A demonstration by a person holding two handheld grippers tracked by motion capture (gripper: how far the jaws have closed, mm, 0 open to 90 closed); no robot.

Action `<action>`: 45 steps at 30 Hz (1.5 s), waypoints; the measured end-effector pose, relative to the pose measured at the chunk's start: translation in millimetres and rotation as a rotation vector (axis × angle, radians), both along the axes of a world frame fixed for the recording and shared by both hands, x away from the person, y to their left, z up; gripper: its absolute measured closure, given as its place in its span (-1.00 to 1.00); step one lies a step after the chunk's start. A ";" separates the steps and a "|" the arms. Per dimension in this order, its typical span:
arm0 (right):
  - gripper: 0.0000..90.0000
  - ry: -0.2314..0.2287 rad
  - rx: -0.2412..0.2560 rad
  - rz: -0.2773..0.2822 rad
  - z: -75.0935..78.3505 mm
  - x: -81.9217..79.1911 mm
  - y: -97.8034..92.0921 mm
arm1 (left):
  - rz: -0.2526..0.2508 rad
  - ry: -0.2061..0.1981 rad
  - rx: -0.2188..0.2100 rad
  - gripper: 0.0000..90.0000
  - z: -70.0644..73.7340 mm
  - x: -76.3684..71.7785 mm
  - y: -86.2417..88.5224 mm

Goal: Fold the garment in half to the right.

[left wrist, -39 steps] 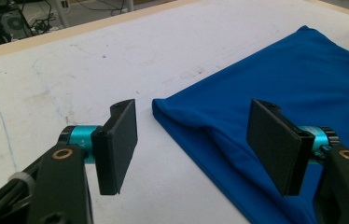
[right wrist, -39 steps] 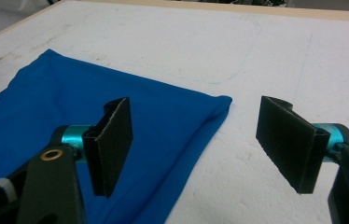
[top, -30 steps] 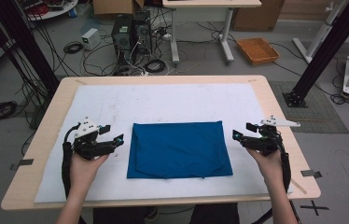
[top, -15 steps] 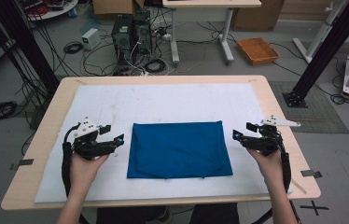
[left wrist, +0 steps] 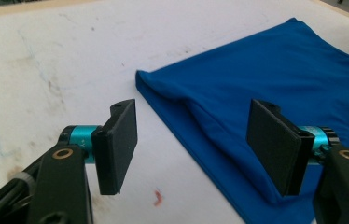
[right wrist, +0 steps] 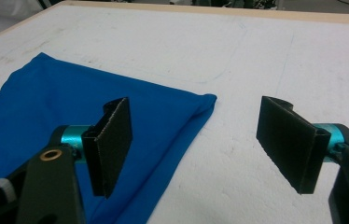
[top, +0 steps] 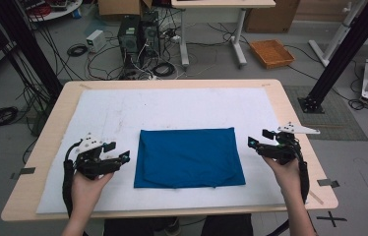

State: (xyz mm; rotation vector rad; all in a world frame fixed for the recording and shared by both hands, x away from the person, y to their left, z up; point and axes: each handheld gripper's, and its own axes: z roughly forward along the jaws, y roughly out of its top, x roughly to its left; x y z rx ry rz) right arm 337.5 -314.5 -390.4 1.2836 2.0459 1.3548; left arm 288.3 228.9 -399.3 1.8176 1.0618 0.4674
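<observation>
A folded blue cloth [top: 188, 157] lies flat in the middle of the white mat [top: 172, 110]. My left gripper [top: 118, 157] is open just off the cloth's left edge, held by a hand. In the left gripper view its jaws [left wrist: 193, 149] stand wide apart over the cloth's [left wrist: 275, 84] left edge, with nothing between them. My right gripper [top: 257, 141] is open just off the cloth's right edge. In the right gripper view its jaws [right wrist: 200, 144] straddle the cloth's [right wrist: 70, 112] near right corner without touching it.
The mat covers a wooden table [top: 290, 103] whose edges show all round. Beyond the table lie cables and computer cases [top: 138, 34], an orange tray [top: 272, 53] on the floor and a black frame post [top: 342, 54] at the right.
</observation>
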 end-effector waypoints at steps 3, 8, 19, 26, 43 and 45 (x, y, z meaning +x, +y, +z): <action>-0.41 -0.004 -0.001 -0.004 0.6 -0.8 -0.8 | 0.003 0.022 0.002 -0.24 -6.6 -9.0 -3.5; -0.41 -0.006 -0.001 -0.006 1.9 -2.1 -1.3 | 0.022 0.042 -0.032 -0.24 -16.0 -19.8 -1.9; -0.41 -0.006 0.002 -0.011 1.8 -2.1 -1.5 | 0.032 0.232 -0.140 -0.09 -45.7 -18.5 -10.1; -0.41 -0.015 0.005 -0.007 2.7 -2.5 -1.4 | 0.071 0.320 -0.207 0.00 -53.2 -14.9 -20.4; -0.41 -0.020 0.000 0.033 3.6 -3.3 15.6 | 0.070 0.343 -0.243 0.19 -55.2 -14.5 -44.7; -0.41 -0.023 -0.002 0.045 3.4 -3.1 20.4 | 0.070 0.336 -0.221 0.24 -54.8 -14.1 -48.8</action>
